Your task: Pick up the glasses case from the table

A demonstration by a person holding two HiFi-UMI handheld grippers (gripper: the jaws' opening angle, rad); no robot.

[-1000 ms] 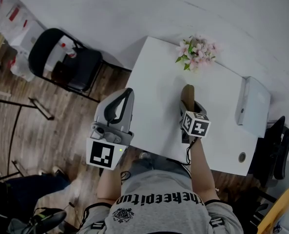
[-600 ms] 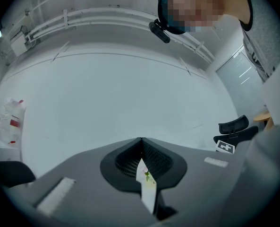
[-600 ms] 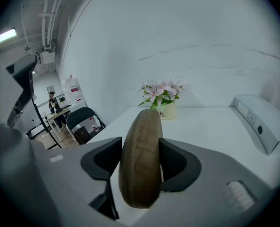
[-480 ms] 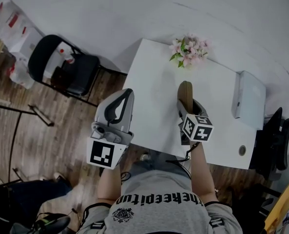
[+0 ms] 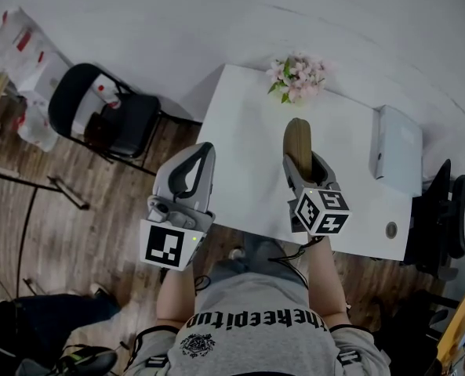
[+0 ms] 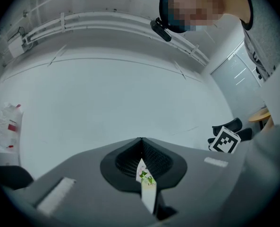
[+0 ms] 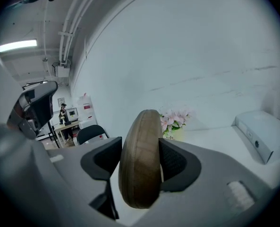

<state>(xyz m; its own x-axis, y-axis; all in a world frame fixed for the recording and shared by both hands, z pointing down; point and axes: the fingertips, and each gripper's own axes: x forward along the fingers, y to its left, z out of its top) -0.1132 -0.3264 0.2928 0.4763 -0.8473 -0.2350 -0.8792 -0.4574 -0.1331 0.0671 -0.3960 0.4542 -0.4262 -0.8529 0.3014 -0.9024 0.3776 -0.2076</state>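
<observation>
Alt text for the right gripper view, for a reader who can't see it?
The right gripper clamps a brown glasses case on edge between its jaws, over a white table. Behind it stand pink flowers, with a white box at right.

Head view: near end of the glasses case (image 5: 298,139) hidden inside the right tool (image 5: 303,165); black chair (image 5: 444,210) and yellow object (image 5: 458,331) — both cut off at the right edge. Right gripper view: a distant person (image 7: 64,111) — too small to make out.
</observation>
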